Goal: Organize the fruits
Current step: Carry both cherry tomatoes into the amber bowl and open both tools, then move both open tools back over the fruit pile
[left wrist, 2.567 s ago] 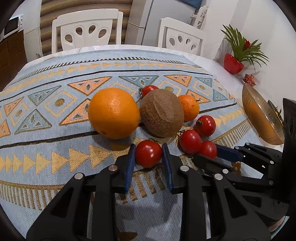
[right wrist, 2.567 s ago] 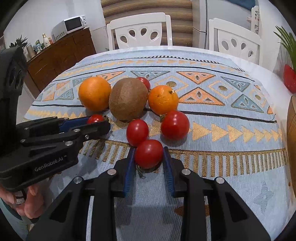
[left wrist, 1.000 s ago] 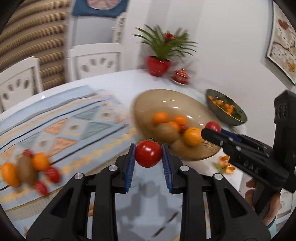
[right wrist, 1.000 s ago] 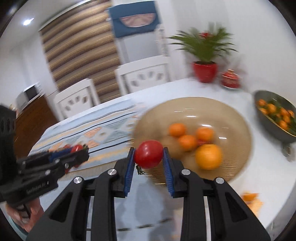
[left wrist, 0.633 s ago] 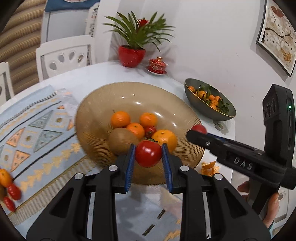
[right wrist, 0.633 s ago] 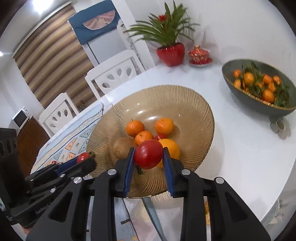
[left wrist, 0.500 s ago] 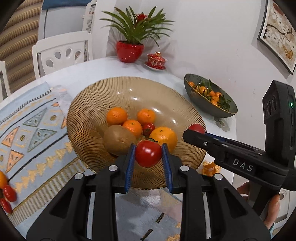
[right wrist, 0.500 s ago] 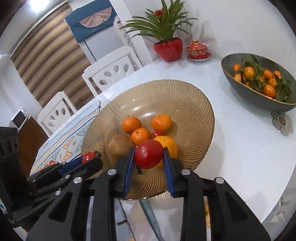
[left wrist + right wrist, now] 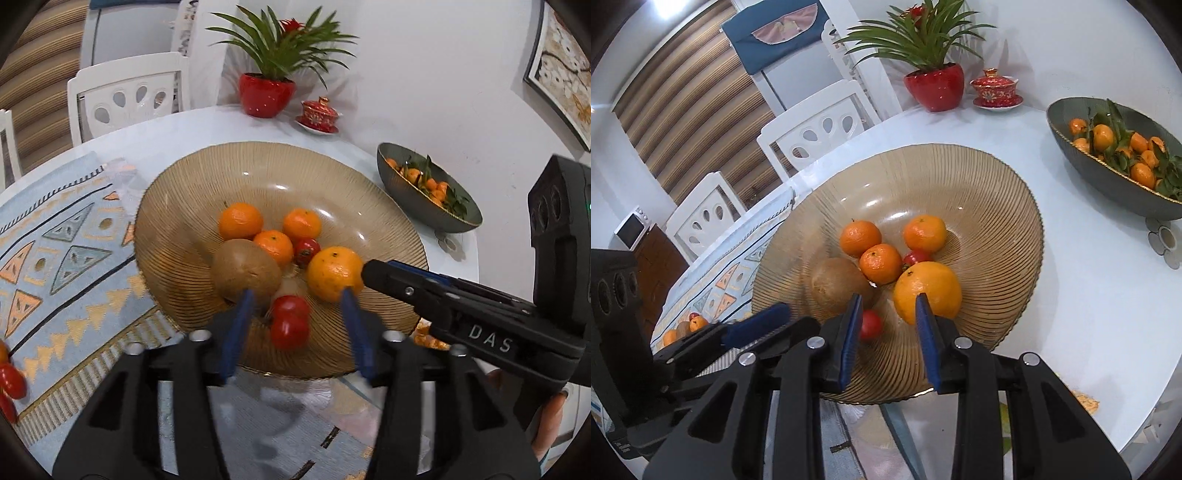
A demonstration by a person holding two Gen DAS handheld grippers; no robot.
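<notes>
Both the left gripper (image 9: 293, 332) and the right gripper (image 9: 888, 328) hang with jaws spread, holding nothing, above the amber glass bowl (image 9: 177, 206). Between the left fingers, two tomatoes (image 9: 290, 321) lie in the bowl beside a kiwi (image 9: 246, 271), a large orange (image 9: 334, 273) and three tangerines (image 9: 240, 220).

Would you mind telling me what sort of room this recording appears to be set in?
Most likely a home dining area: a white table with white cut-out chairs round it, an amber ribbed glass bowl of fruit, and a microwave on a wooden sideboard behind.
</notes>
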